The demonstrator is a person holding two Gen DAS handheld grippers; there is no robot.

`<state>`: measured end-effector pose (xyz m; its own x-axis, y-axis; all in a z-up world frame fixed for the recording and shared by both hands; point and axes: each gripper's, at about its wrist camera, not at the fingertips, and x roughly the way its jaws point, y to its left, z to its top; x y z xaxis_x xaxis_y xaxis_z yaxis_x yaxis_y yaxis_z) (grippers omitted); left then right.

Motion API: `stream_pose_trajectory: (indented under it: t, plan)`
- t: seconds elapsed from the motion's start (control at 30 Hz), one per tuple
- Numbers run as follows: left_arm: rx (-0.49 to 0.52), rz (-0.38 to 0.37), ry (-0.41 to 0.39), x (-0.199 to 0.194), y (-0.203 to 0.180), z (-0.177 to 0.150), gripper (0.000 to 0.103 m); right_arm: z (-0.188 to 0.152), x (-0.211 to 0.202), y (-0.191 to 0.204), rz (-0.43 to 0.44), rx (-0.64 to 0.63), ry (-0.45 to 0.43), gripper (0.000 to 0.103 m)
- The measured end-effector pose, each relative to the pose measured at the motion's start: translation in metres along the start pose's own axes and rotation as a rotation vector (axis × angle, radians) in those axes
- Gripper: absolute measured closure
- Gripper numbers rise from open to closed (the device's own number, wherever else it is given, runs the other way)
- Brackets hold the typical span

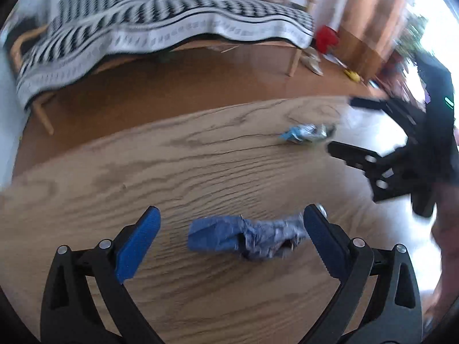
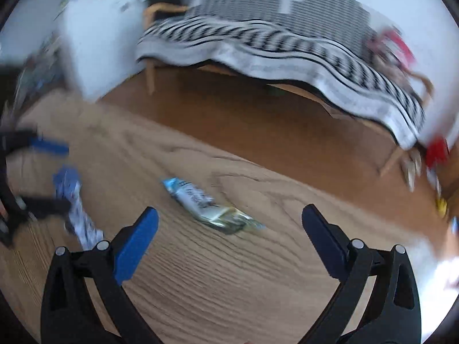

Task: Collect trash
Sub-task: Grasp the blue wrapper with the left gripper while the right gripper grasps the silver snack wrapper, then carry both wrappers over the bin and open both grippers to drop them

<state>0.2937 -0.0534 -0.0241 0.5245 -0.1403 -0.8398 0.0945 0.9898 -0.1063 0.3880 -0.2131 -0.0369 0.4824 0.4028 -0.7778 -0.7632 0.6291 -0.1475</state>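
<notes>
A crumpled blue and silver wrapper point(image 1: 246, 236) lies on the wooden table point(image 1: 200, 160) between the wide-open fingers of my left gripper point(image 1: 229, 223); its right end touches the right pad. A light blue and silver snack wrapper point(image 2: 209, 205) lies flat on the table just ahead of my open, empty right gripper point(image 2: 229, 223). It also shows in the left wrist view point(image 1: 307, 133), with the right gripper point(image 1: 341, 126) open beside it. The left gripper point(image 2: 48, 172) and the blue wrapper point(image 2: 74, 200) show at the left of the right wrist view.
Beyond the table's far edge is a brown floor point(image 1: 172, 77) and a wooden sofa under a black and white patterned blanket point(image 1: 160, 25). A white cabinet point(image 2: 97, 37) stands at the left. Red and yellow items point(image 1: 328, 37) lie on the floor by an orange curtain.
</notes>
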Motion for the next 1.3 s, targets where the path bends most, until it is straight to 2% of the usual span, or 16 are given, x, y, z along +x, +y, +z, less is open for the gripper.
stream_pose_trajectory:
  t: [0.1, 0.23, 0.3, 0.33, 0.37, 0.4, 0.43, 0.47, 0.57, 0.8, 1.03, 1.2, 1.3]
  plan:
    - [0.136, -0.042, 0.074, 0.008, -0.004, -0.001, 0.006, 0.006, 0.014, 0.005, 0.030, -0.093, 0.023, 0.006]
    - [0.209, -0.080, 0.095, 0.021, -0.003, 0.001, 0.007, 0.009, 0.036, -0.003, 0.107, -0.092, 0.067, 0.006]
    - [0.217, -0.118, 0.107, 0.027, -0.003, 0.001, 0.016, 0.006, 0.043, -0.005, 0.161, -0.057, 0.075, 0.009]
    - [0.210, -0.146, 0.118, 0.030, -0.004, 0.001, 0.029, 0.004, 0.042, -0.008, 0.197, -0.028, 0.072, 0.020]
    - [0.219, -0.127, 0.101, 0.029, -0.007, 0.001, 0.045, 0.003, 0.039, -0.009, 0.192, -0.015, 0.057, 0.035]
    - [0.231, -0.119, 0.095, 0.029, -0.009, 0.002, 0.054, 0.001, 0.035, -0.009, 0.197, -0.015, 0.042, 0.046]
    - [0.243, -0.128, 0.093, 0.028, -0.012, 0.001, 0.072, 0.000, 0.033, -0.008, 0.205, -0.023, 0.040, 0.064]
    - [0.243, -0.137, 0.094, 0.027, -0.014, -0.001, 0.076, 0.000, 0.032, -0.008, 0.205, -0.028, 0.042, 0.067]
    - [0.236, -0.134, 0.079, 0.025, -0.018, -0.006, 0.080, -0.009, 0.024, -0.003, 0.182, -0.020, 0.041, 0.077]
    - [0.111, -0.079, 0.046, 0.006, -0.019, -0.031, 0.084, -0.054, -0.012, 0.015, 0.067, 0.130, 0.024, 0.086]
    - [0.137, -0.050, -0.011, -0.068, -0.051, -0.038, 0.084, -0.069, -0.121, 0.035, 0.029, 0.169, -0.024, 0.086]
    - [0.154, -0.091, -0.054, -0.123, -0.096, -0.051, 0.084, -0.096, -0.200, 0.041, -0.011, 0.248, -0.073, 0.086]
    - [0.168, -0.144, -0.071, -0.151, -0.140, -0.068, 0.084, -0.132, -0.251, 0.044, -0.050, 0.319, -0.102, 0.086]
